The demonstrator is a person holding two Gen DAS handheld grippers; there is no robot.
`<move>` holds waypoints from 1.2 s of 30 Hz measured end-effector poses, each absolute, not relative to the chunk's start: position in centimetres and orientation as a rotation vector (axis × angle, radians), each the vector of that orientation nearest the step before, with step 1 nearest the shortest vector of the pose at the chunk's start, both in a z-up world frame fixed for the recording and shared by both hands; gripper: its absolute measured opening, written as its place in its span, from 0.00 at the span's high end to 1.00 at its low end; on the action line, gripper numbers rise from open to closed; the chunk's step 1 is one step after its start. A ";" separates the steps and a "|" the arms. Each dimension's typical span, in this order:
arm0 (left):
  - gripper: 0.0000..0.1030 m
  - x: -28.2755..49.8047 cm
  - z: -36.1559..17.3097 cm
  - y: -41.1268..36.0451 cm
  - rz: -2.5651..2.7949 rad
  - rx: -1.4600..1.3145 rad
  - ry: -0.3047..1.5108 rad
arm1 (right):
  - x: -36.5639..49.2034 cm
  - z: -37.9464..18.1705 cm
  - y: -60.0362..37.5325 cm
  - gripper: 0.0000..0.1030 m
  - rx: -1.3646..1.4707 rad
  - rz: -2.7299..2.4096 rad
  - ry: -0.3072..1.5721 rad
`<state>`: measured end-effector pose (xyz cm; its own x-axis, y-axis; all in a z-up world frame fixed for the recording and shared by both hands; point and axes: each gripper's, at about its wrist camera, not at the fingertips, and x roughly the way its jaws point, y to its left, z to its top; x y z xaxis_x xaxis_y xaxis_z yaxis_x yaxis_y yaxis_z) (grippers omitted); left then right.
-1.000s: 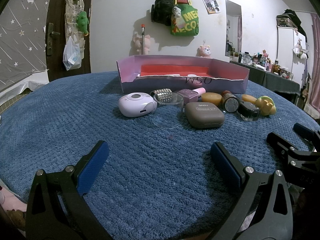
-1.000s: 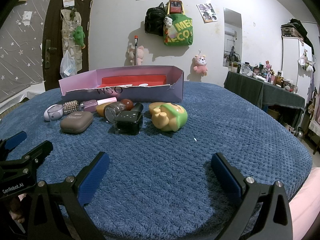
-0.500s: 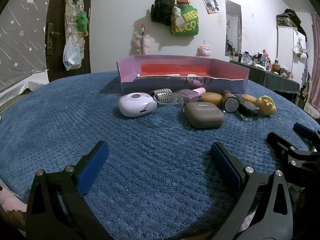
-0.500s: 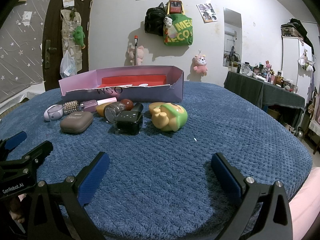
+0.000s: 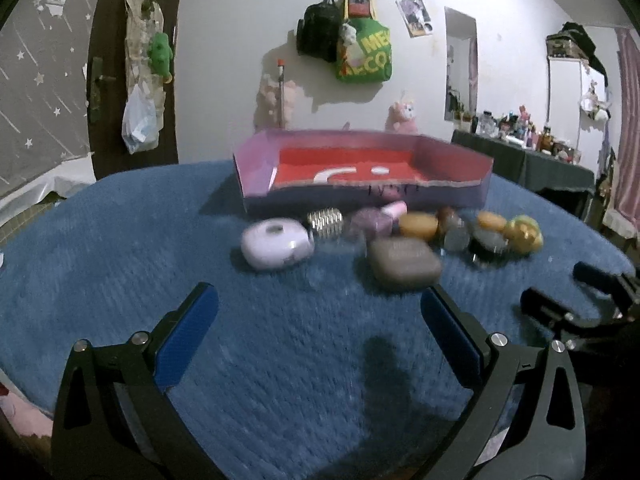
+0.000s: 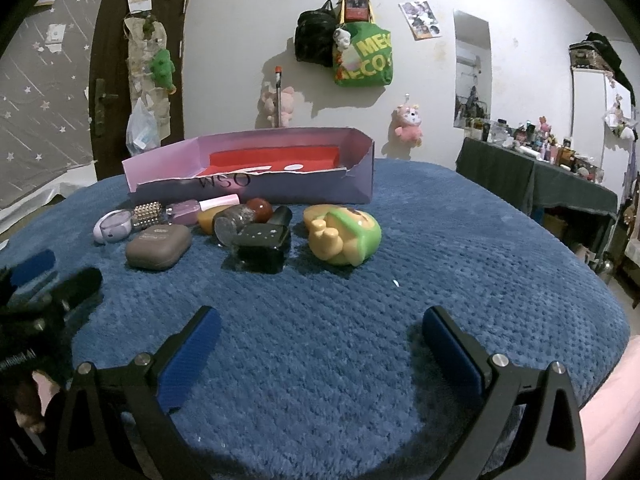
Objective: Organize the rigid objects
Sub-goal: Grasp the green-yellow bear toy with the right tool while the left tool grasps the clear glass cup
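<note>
A row of small objects lies on the blue cloth before a pink cardboard box (image 5: 452, 194) (image 6: 280, 188) with a red floor. In the left wrist view: a lilac case (image 5: 276, 244), a studded roller (image 5: 325, 222), a brown case (image 5: 404, 263), an orange disc (image 5: 418, 226). In the right wrist view: the brown case (image 6: 158, 247), a black jar (image 6: 262, 242), a yellow-green toy (image 6: 344, 234). My left gripper (image 5: 318, 322) is open and empty, short of the brown case. My right gripper (image 6: 320, 334) is open and empty, short of the toy.
The round table's blue cloth (image 6: 460, 264) drops away at the right and near edges. A dark side table (image 6: 536, 184) with clutter stands at the right. Bags and plush toys hang on the back wall (image 6: 240, 60).
My left gripper has risen and moved toward the objects; its view is blurred and looks down into the box. My right gripper has hardly moved.
</note>
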<state>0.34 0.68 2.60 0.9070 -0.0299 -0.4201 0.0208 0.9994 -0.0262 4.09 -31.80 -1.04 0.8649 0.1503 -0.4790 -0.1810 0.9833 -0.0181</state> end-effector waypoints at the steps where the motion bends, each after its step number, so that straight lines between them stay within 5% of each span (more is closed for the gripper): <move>1: 0.00 0.6 3.1 0.8 -0.032 -0.025 0.432 | 4.5 -0.8 -31.7 0.00 -0.060 0.176 0.498; 11: 0.00 4.2 5.0 2.6 -0.064 0.019 0.503 | 6.4 2.1 -31.6 0.00 -0.104 0.177 0.462; 20: 0.01 5.9 5.5 1.2 -0.129 0.091 0.577 | 10.2 3.0 -32.8 0.01 -0.059 0.238 0.621; 36: 0.38 7.9 4.4 0.9 -0.187 0.078 0.675 | 12.7 1.8 -34.1 0.12 0.004 0.284 0.725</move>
